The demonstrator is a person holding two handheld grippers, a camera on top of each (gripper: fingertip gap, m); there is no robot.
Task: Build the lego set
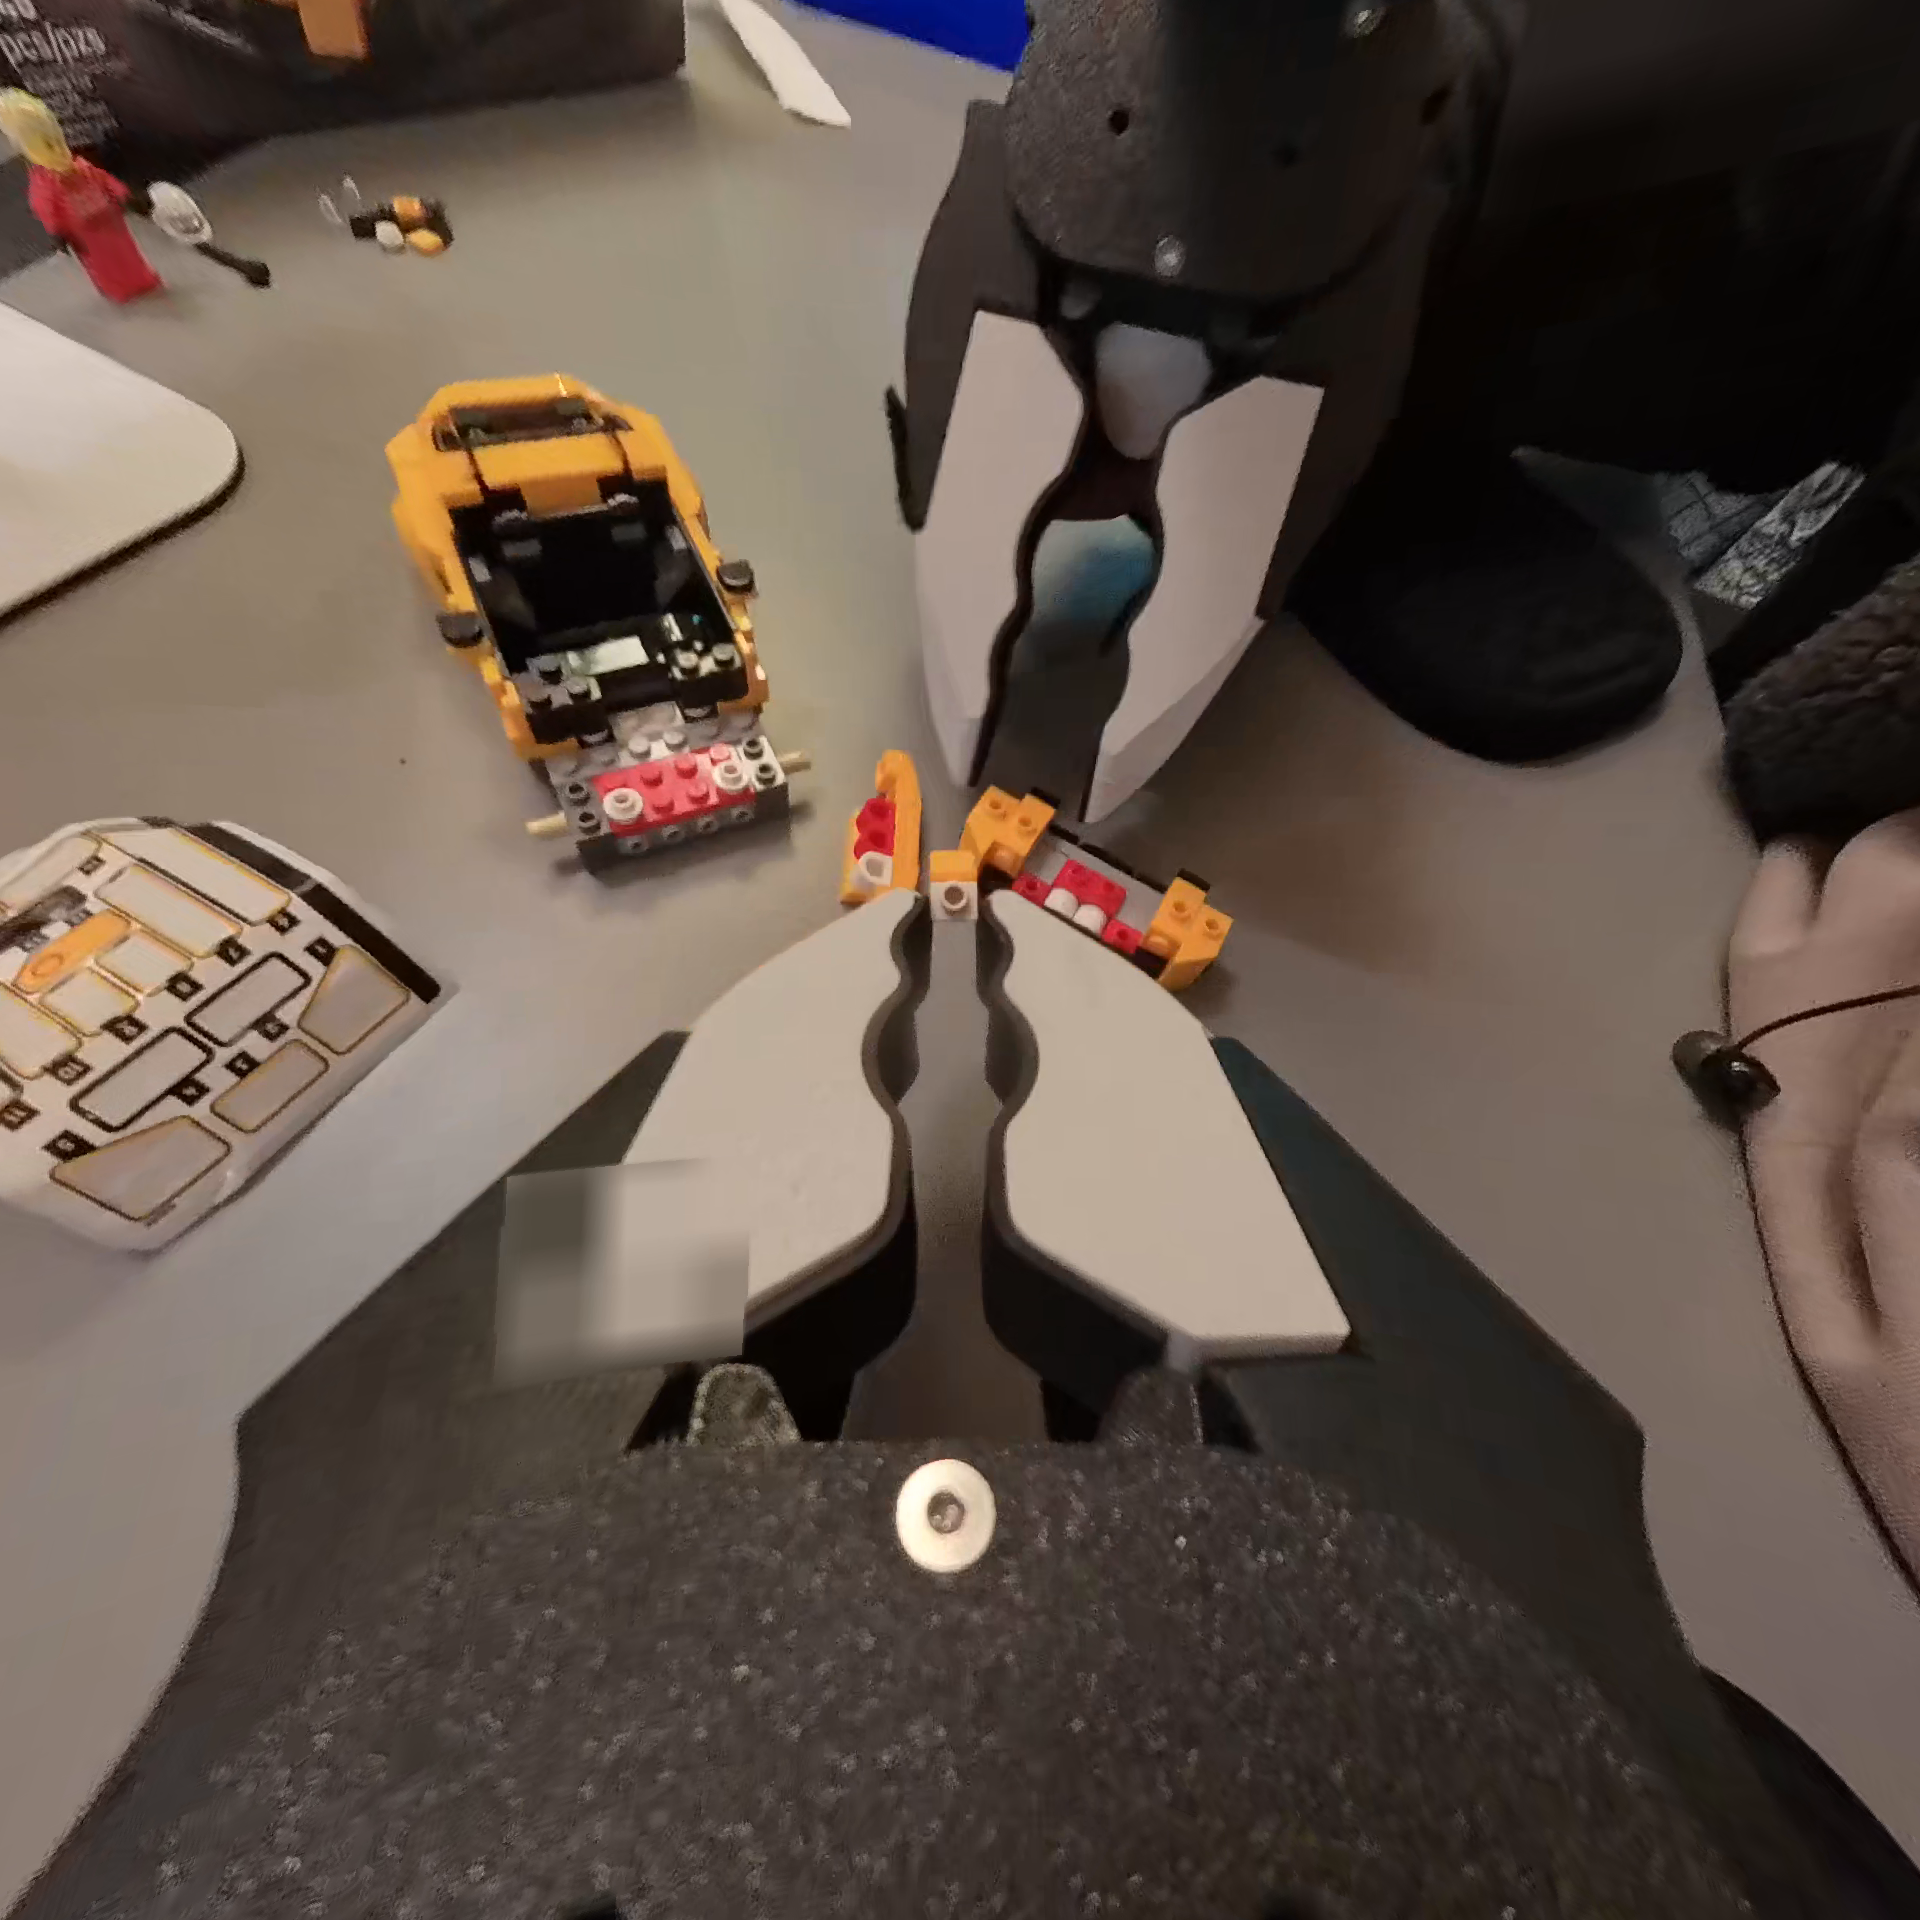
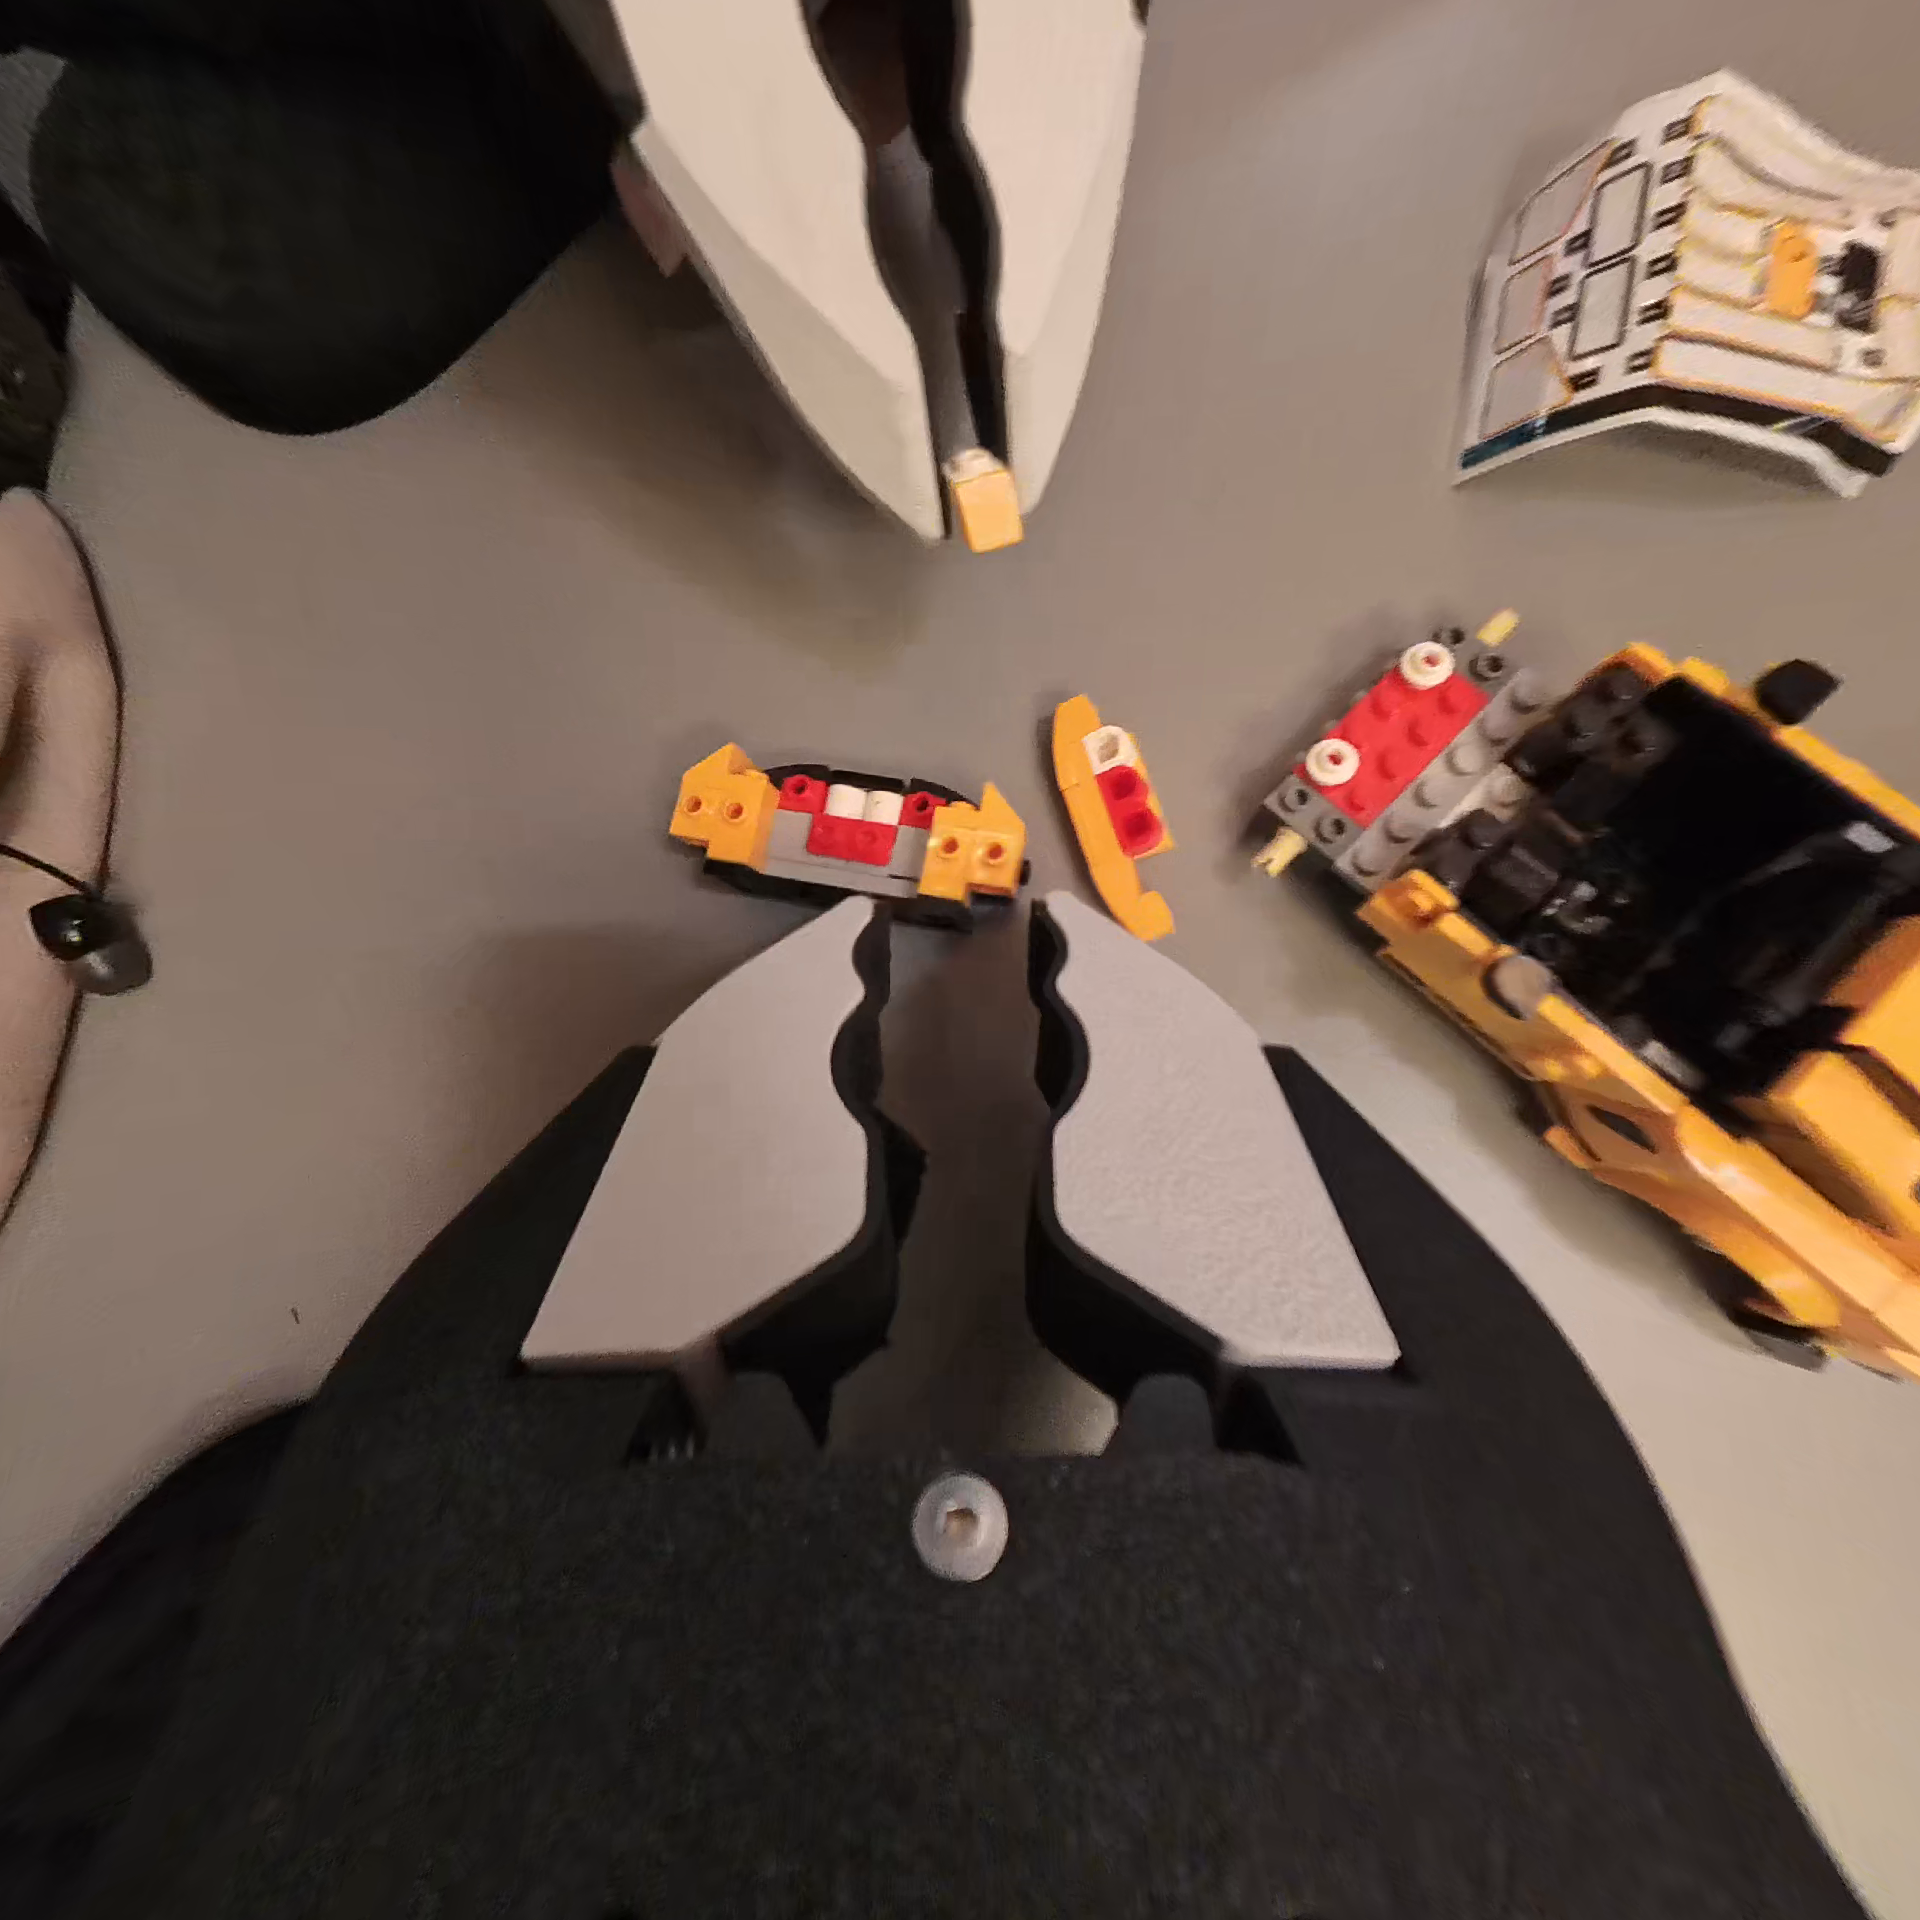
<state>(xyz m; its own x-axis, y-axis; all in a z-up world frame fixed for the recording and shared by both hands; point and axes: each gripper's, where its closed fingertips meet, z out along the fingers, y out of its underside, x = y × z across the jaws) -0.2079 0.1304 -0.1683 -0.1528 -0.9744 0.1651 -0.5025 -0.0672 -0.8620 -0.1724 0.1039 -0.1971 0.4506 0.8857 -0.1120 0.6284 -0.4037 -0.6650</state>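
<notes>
- The left gripper (image 1: pixel 953 902) points forward and down toward the table, its jaws nearly together and pinching a small orange piece (image 2: pixel 985 506) at the tips.
- The right gripper (image 2: pixel 951 914) faces it from the opposite side, tips low, jaws apart with nothing between them.
- A bare hand (image 1: pixel 1829 1122) shows at the edge, blurred; probably resting on the table.

Mounted on each gripper, angled down, close over the flat grey table (image 1: pixel 665 343). Facing one another; shared between both: the half-built orange-and-black brick car (image 1: pixel 582 603) (image 2: pixel 1621 935).
</notes>
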